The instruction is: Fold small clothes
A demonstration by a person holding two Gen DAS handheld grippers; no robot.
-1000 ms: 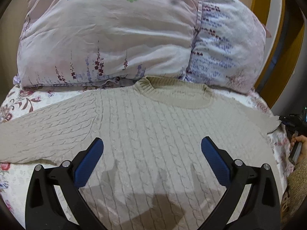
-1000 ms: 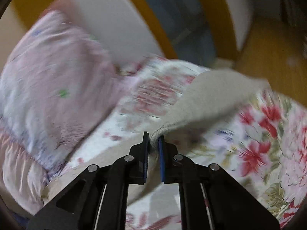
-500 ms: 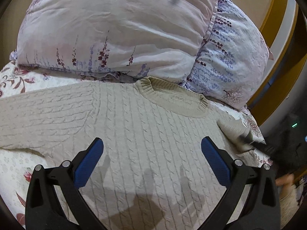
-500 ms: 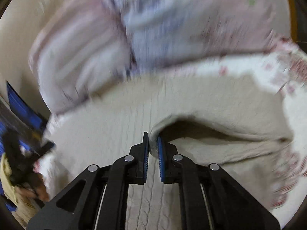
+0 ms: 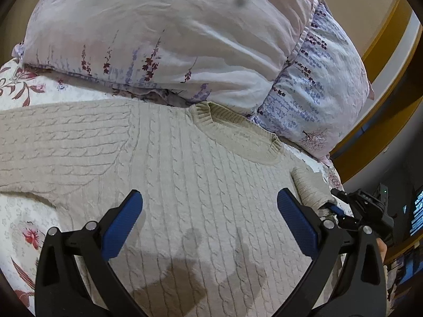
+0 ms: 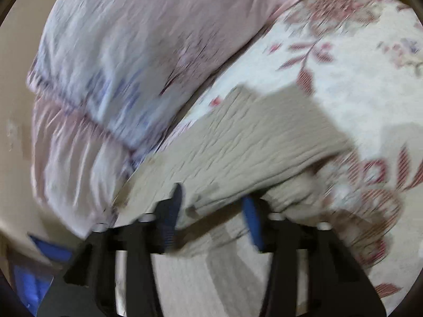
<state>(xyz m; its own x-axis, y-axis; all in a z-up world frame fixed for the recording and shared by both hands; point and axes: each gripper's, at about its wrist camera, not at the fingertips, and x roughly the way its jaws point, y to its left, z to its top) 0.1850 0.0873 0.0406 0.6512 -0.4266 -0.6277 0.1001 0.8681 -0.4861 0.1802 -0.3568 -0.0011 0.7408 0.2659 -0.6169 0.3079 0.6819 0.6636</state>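
1. A bed spread with a white quilted coverlet printed with red flowers (image 5: pixel 23 224) serves as the work surface, with a tan wall and a yellow-framed doorway behind.
2. The beige cable-knit sweater (image 5: pixel 185 179) lies flat on the coverlet, neckline touching the pillows; its right sleeve (image 5: pixel 306 187) is folded in over the chest.
3. The right gripper (image 6: pixel 214 211) has just been opening; the sleeve's cuff sits between its blue pads, which no longer seem to press it.
4. The left gripper (image 5: pixel 208 216) hovers wide open over the sweater's body, holding nothing.
5. Risk: if a pad snags the loose knit as the right gripper withdraws, the sleeve could drag back out and undo the fold.
6. The two pale lilac floral pillows (image 5: pixel 164 34) crowd the collar, leaving little room beyond it; the other sleeve (image 5: pixel 53 142) is not yet folded.
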